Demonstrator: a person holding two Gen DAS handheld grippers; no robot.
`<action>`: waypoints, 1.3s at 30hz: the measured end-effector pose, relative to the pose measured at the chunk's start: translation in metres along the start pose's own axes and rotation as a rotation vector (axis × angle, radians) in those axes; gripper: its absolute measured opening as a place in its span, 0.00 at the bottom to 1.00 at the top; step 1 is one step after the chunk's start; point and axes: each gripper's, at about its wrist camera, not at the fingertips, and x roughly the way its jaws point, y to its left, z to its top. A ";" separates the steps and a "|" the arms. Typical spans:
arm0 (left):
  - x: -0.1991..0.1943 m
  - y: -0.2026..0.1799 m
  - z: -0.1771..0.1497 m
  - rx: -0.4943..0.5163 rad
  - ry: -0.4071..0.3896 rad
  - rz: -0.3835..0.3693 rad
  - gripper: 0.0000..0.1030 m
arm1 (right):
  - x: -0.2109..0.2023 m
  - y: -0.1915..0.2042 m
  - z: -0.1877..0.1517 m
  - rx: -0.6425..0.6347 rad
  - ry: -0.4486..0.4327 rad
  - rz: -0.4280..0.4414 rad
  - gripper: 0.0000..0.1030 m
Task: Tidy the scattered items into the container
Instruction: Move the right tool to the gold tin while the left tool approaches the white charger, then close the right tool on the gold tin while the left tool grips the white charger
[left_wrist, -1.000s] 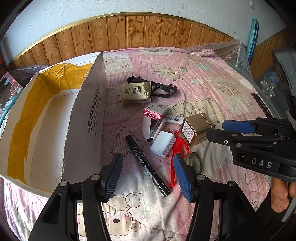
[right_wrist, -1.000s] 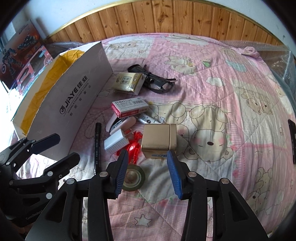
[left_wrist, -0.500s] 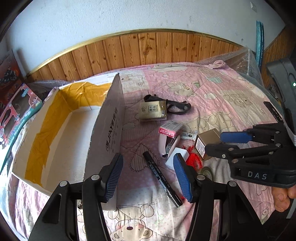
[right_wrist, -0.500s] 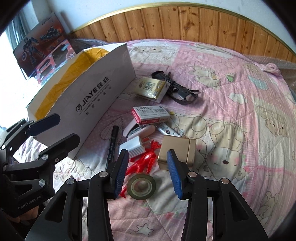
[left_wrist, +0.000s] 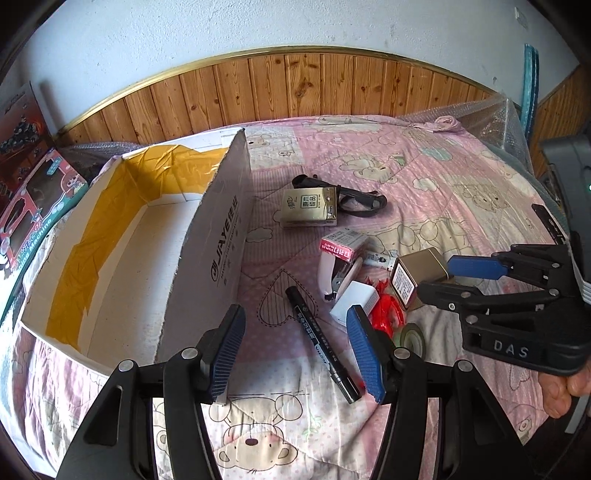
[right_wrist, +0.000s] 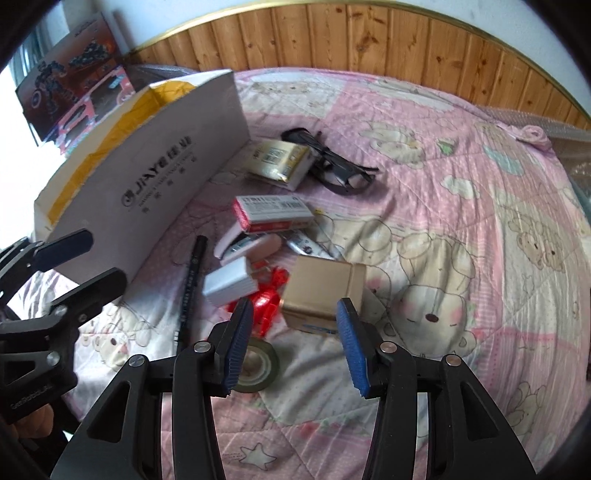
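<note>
The gold box (right_wrist: 325, 291) lies on the quilt (right_wrist: 461, 192) just ahead of the right gripper (right_wrist: 293, 345); probably light and rigid, best gripped across its flat sides; both grippers gape empty; left gripper (left_wrist: 295, 354) over the marker (left_wrist: 317, 339), beside the carton (left_wrist: 218, 236).

A bed (left_wrist: 424, 177) covered with a pink bear-print quilt is seen. On it are laid an open cardboard box (left_wrist: 218, 254), black glasses (left_wrist: 360, 201), a marker (left_wrist: 317, 332), a tape roll (right_wrist: 255, 365) and what appears to be a stapler (right_wrist: 247, 247).
</note>
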 end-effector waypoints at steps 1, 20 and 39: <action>0.003 -0.002 -0.002 0.002 0.011 -0.008 0.57 | 0.004 -0.004 -0.001 0.012 0.004 -0.023 0.53; 0.078 -0.019 -0.004 0.003 0.130 -0.126 0.63 | 0.025 -0.043 0.022 0.175 0.014 -0.012 0.63; 0.108 -0.019 0.003 -0.030 0.127 -0.196 0.61 | 0.040 -0.076 0.024 0.315 0.063 0.169 0.63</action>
